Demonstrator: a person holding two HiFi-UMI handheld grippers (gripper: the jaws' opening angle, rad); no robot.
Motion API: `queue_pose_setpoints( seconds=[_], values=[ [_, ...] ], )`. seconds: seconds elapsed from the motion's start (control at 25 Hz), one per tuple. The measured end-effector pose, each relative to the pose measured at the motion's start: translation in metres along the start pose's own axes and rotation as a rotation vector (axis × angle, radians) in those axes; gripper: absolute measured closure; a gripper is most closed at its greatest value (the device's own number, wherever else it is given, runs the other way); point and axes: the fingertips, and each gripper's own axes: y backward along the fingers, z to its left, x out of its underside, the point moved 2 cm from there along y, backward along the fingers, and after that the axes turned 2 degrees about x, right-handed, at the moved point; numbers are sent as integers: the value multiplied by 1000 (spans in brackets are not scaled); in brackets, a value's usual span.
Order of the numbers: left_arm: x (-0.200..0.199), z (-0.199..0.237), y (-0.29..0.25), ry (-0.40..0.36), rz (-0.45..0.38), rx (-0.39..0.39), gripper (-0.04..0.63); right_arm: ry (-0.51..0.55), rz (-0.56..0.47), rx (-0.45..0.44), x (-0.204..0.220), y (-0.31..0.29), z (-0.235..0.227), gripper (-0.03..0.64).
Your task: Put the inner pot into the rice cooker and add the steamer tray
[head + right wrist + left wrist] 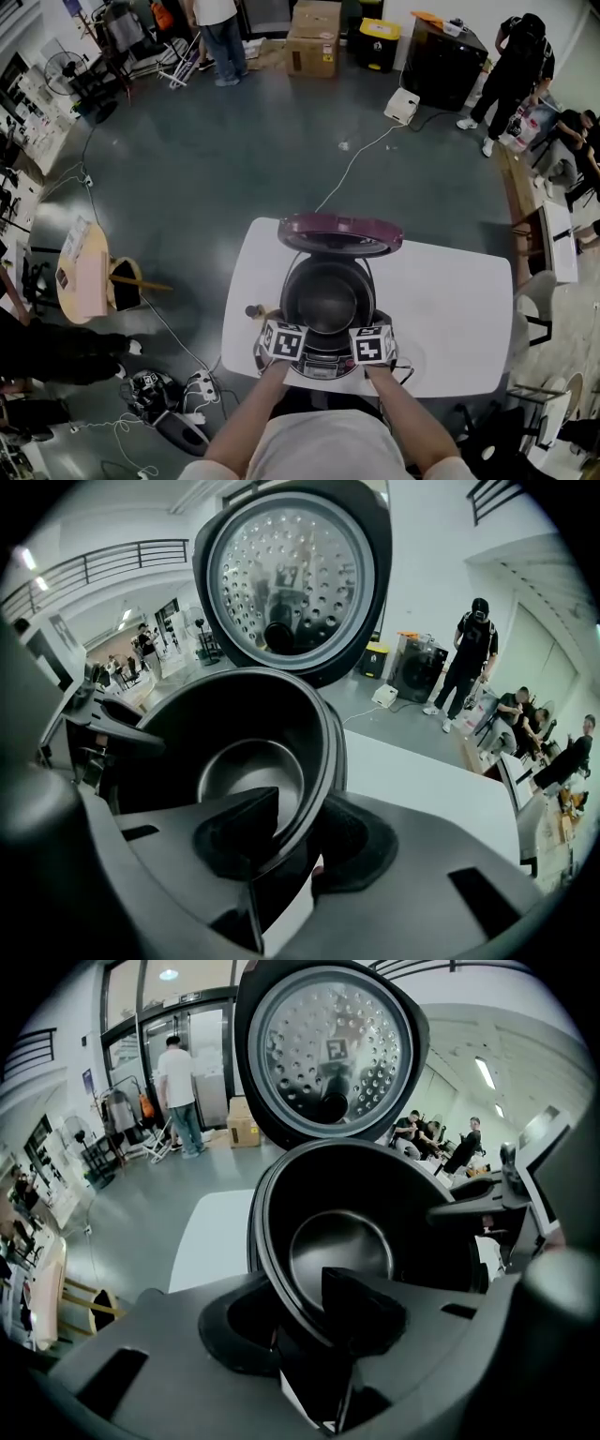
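Nearest the person, the left gripper (300, 1312) and the right gripper (295, 836) each straddle the near rim of the inner pot (323, 298), one pad inside the bowl and one outside. Both pairs of jaws stand spread. Dark pads against dark metal make contact hard to judge, but neither pair appears to pinch the rim.

The pot sits in the well of the rice cooker (328, 364), mouth up and seemingly fully seated. It lies straight ahead of and below both grippers, left at the near-left of the rim and right at the near-right, so neither hand is nearer. To clear it, the jaws would have to lift straight off the rim.

Beyond the pot, the perforated lid (342, 232) stands open over the white table (450, 309). No steamer tray shows in any view.
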Motion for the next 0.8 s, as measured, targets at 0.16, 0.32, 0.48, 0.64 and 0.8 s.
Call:
queue_pose_setpoints(
  seconds=[0.16,0.32,0.48,0.64,0.8],
  values=[
    [-2,-3,-1,-45,3,-22,436,47,33,22,4,-4,-2,469],
    [0,-2,-2,-87,3,-42,428,73,57,46,7,-8,0,462],
    [0,-2,-2,-99,3,-46,423,75,68,69,9,-9,-1,454],
    [1,-1,0,-81,-6,-46,423,59,59,76,9,-8,1,451],
    [0,3,7,-8,-50,-20,441,-18,19,47,12,-5,1,449]
  ],
)
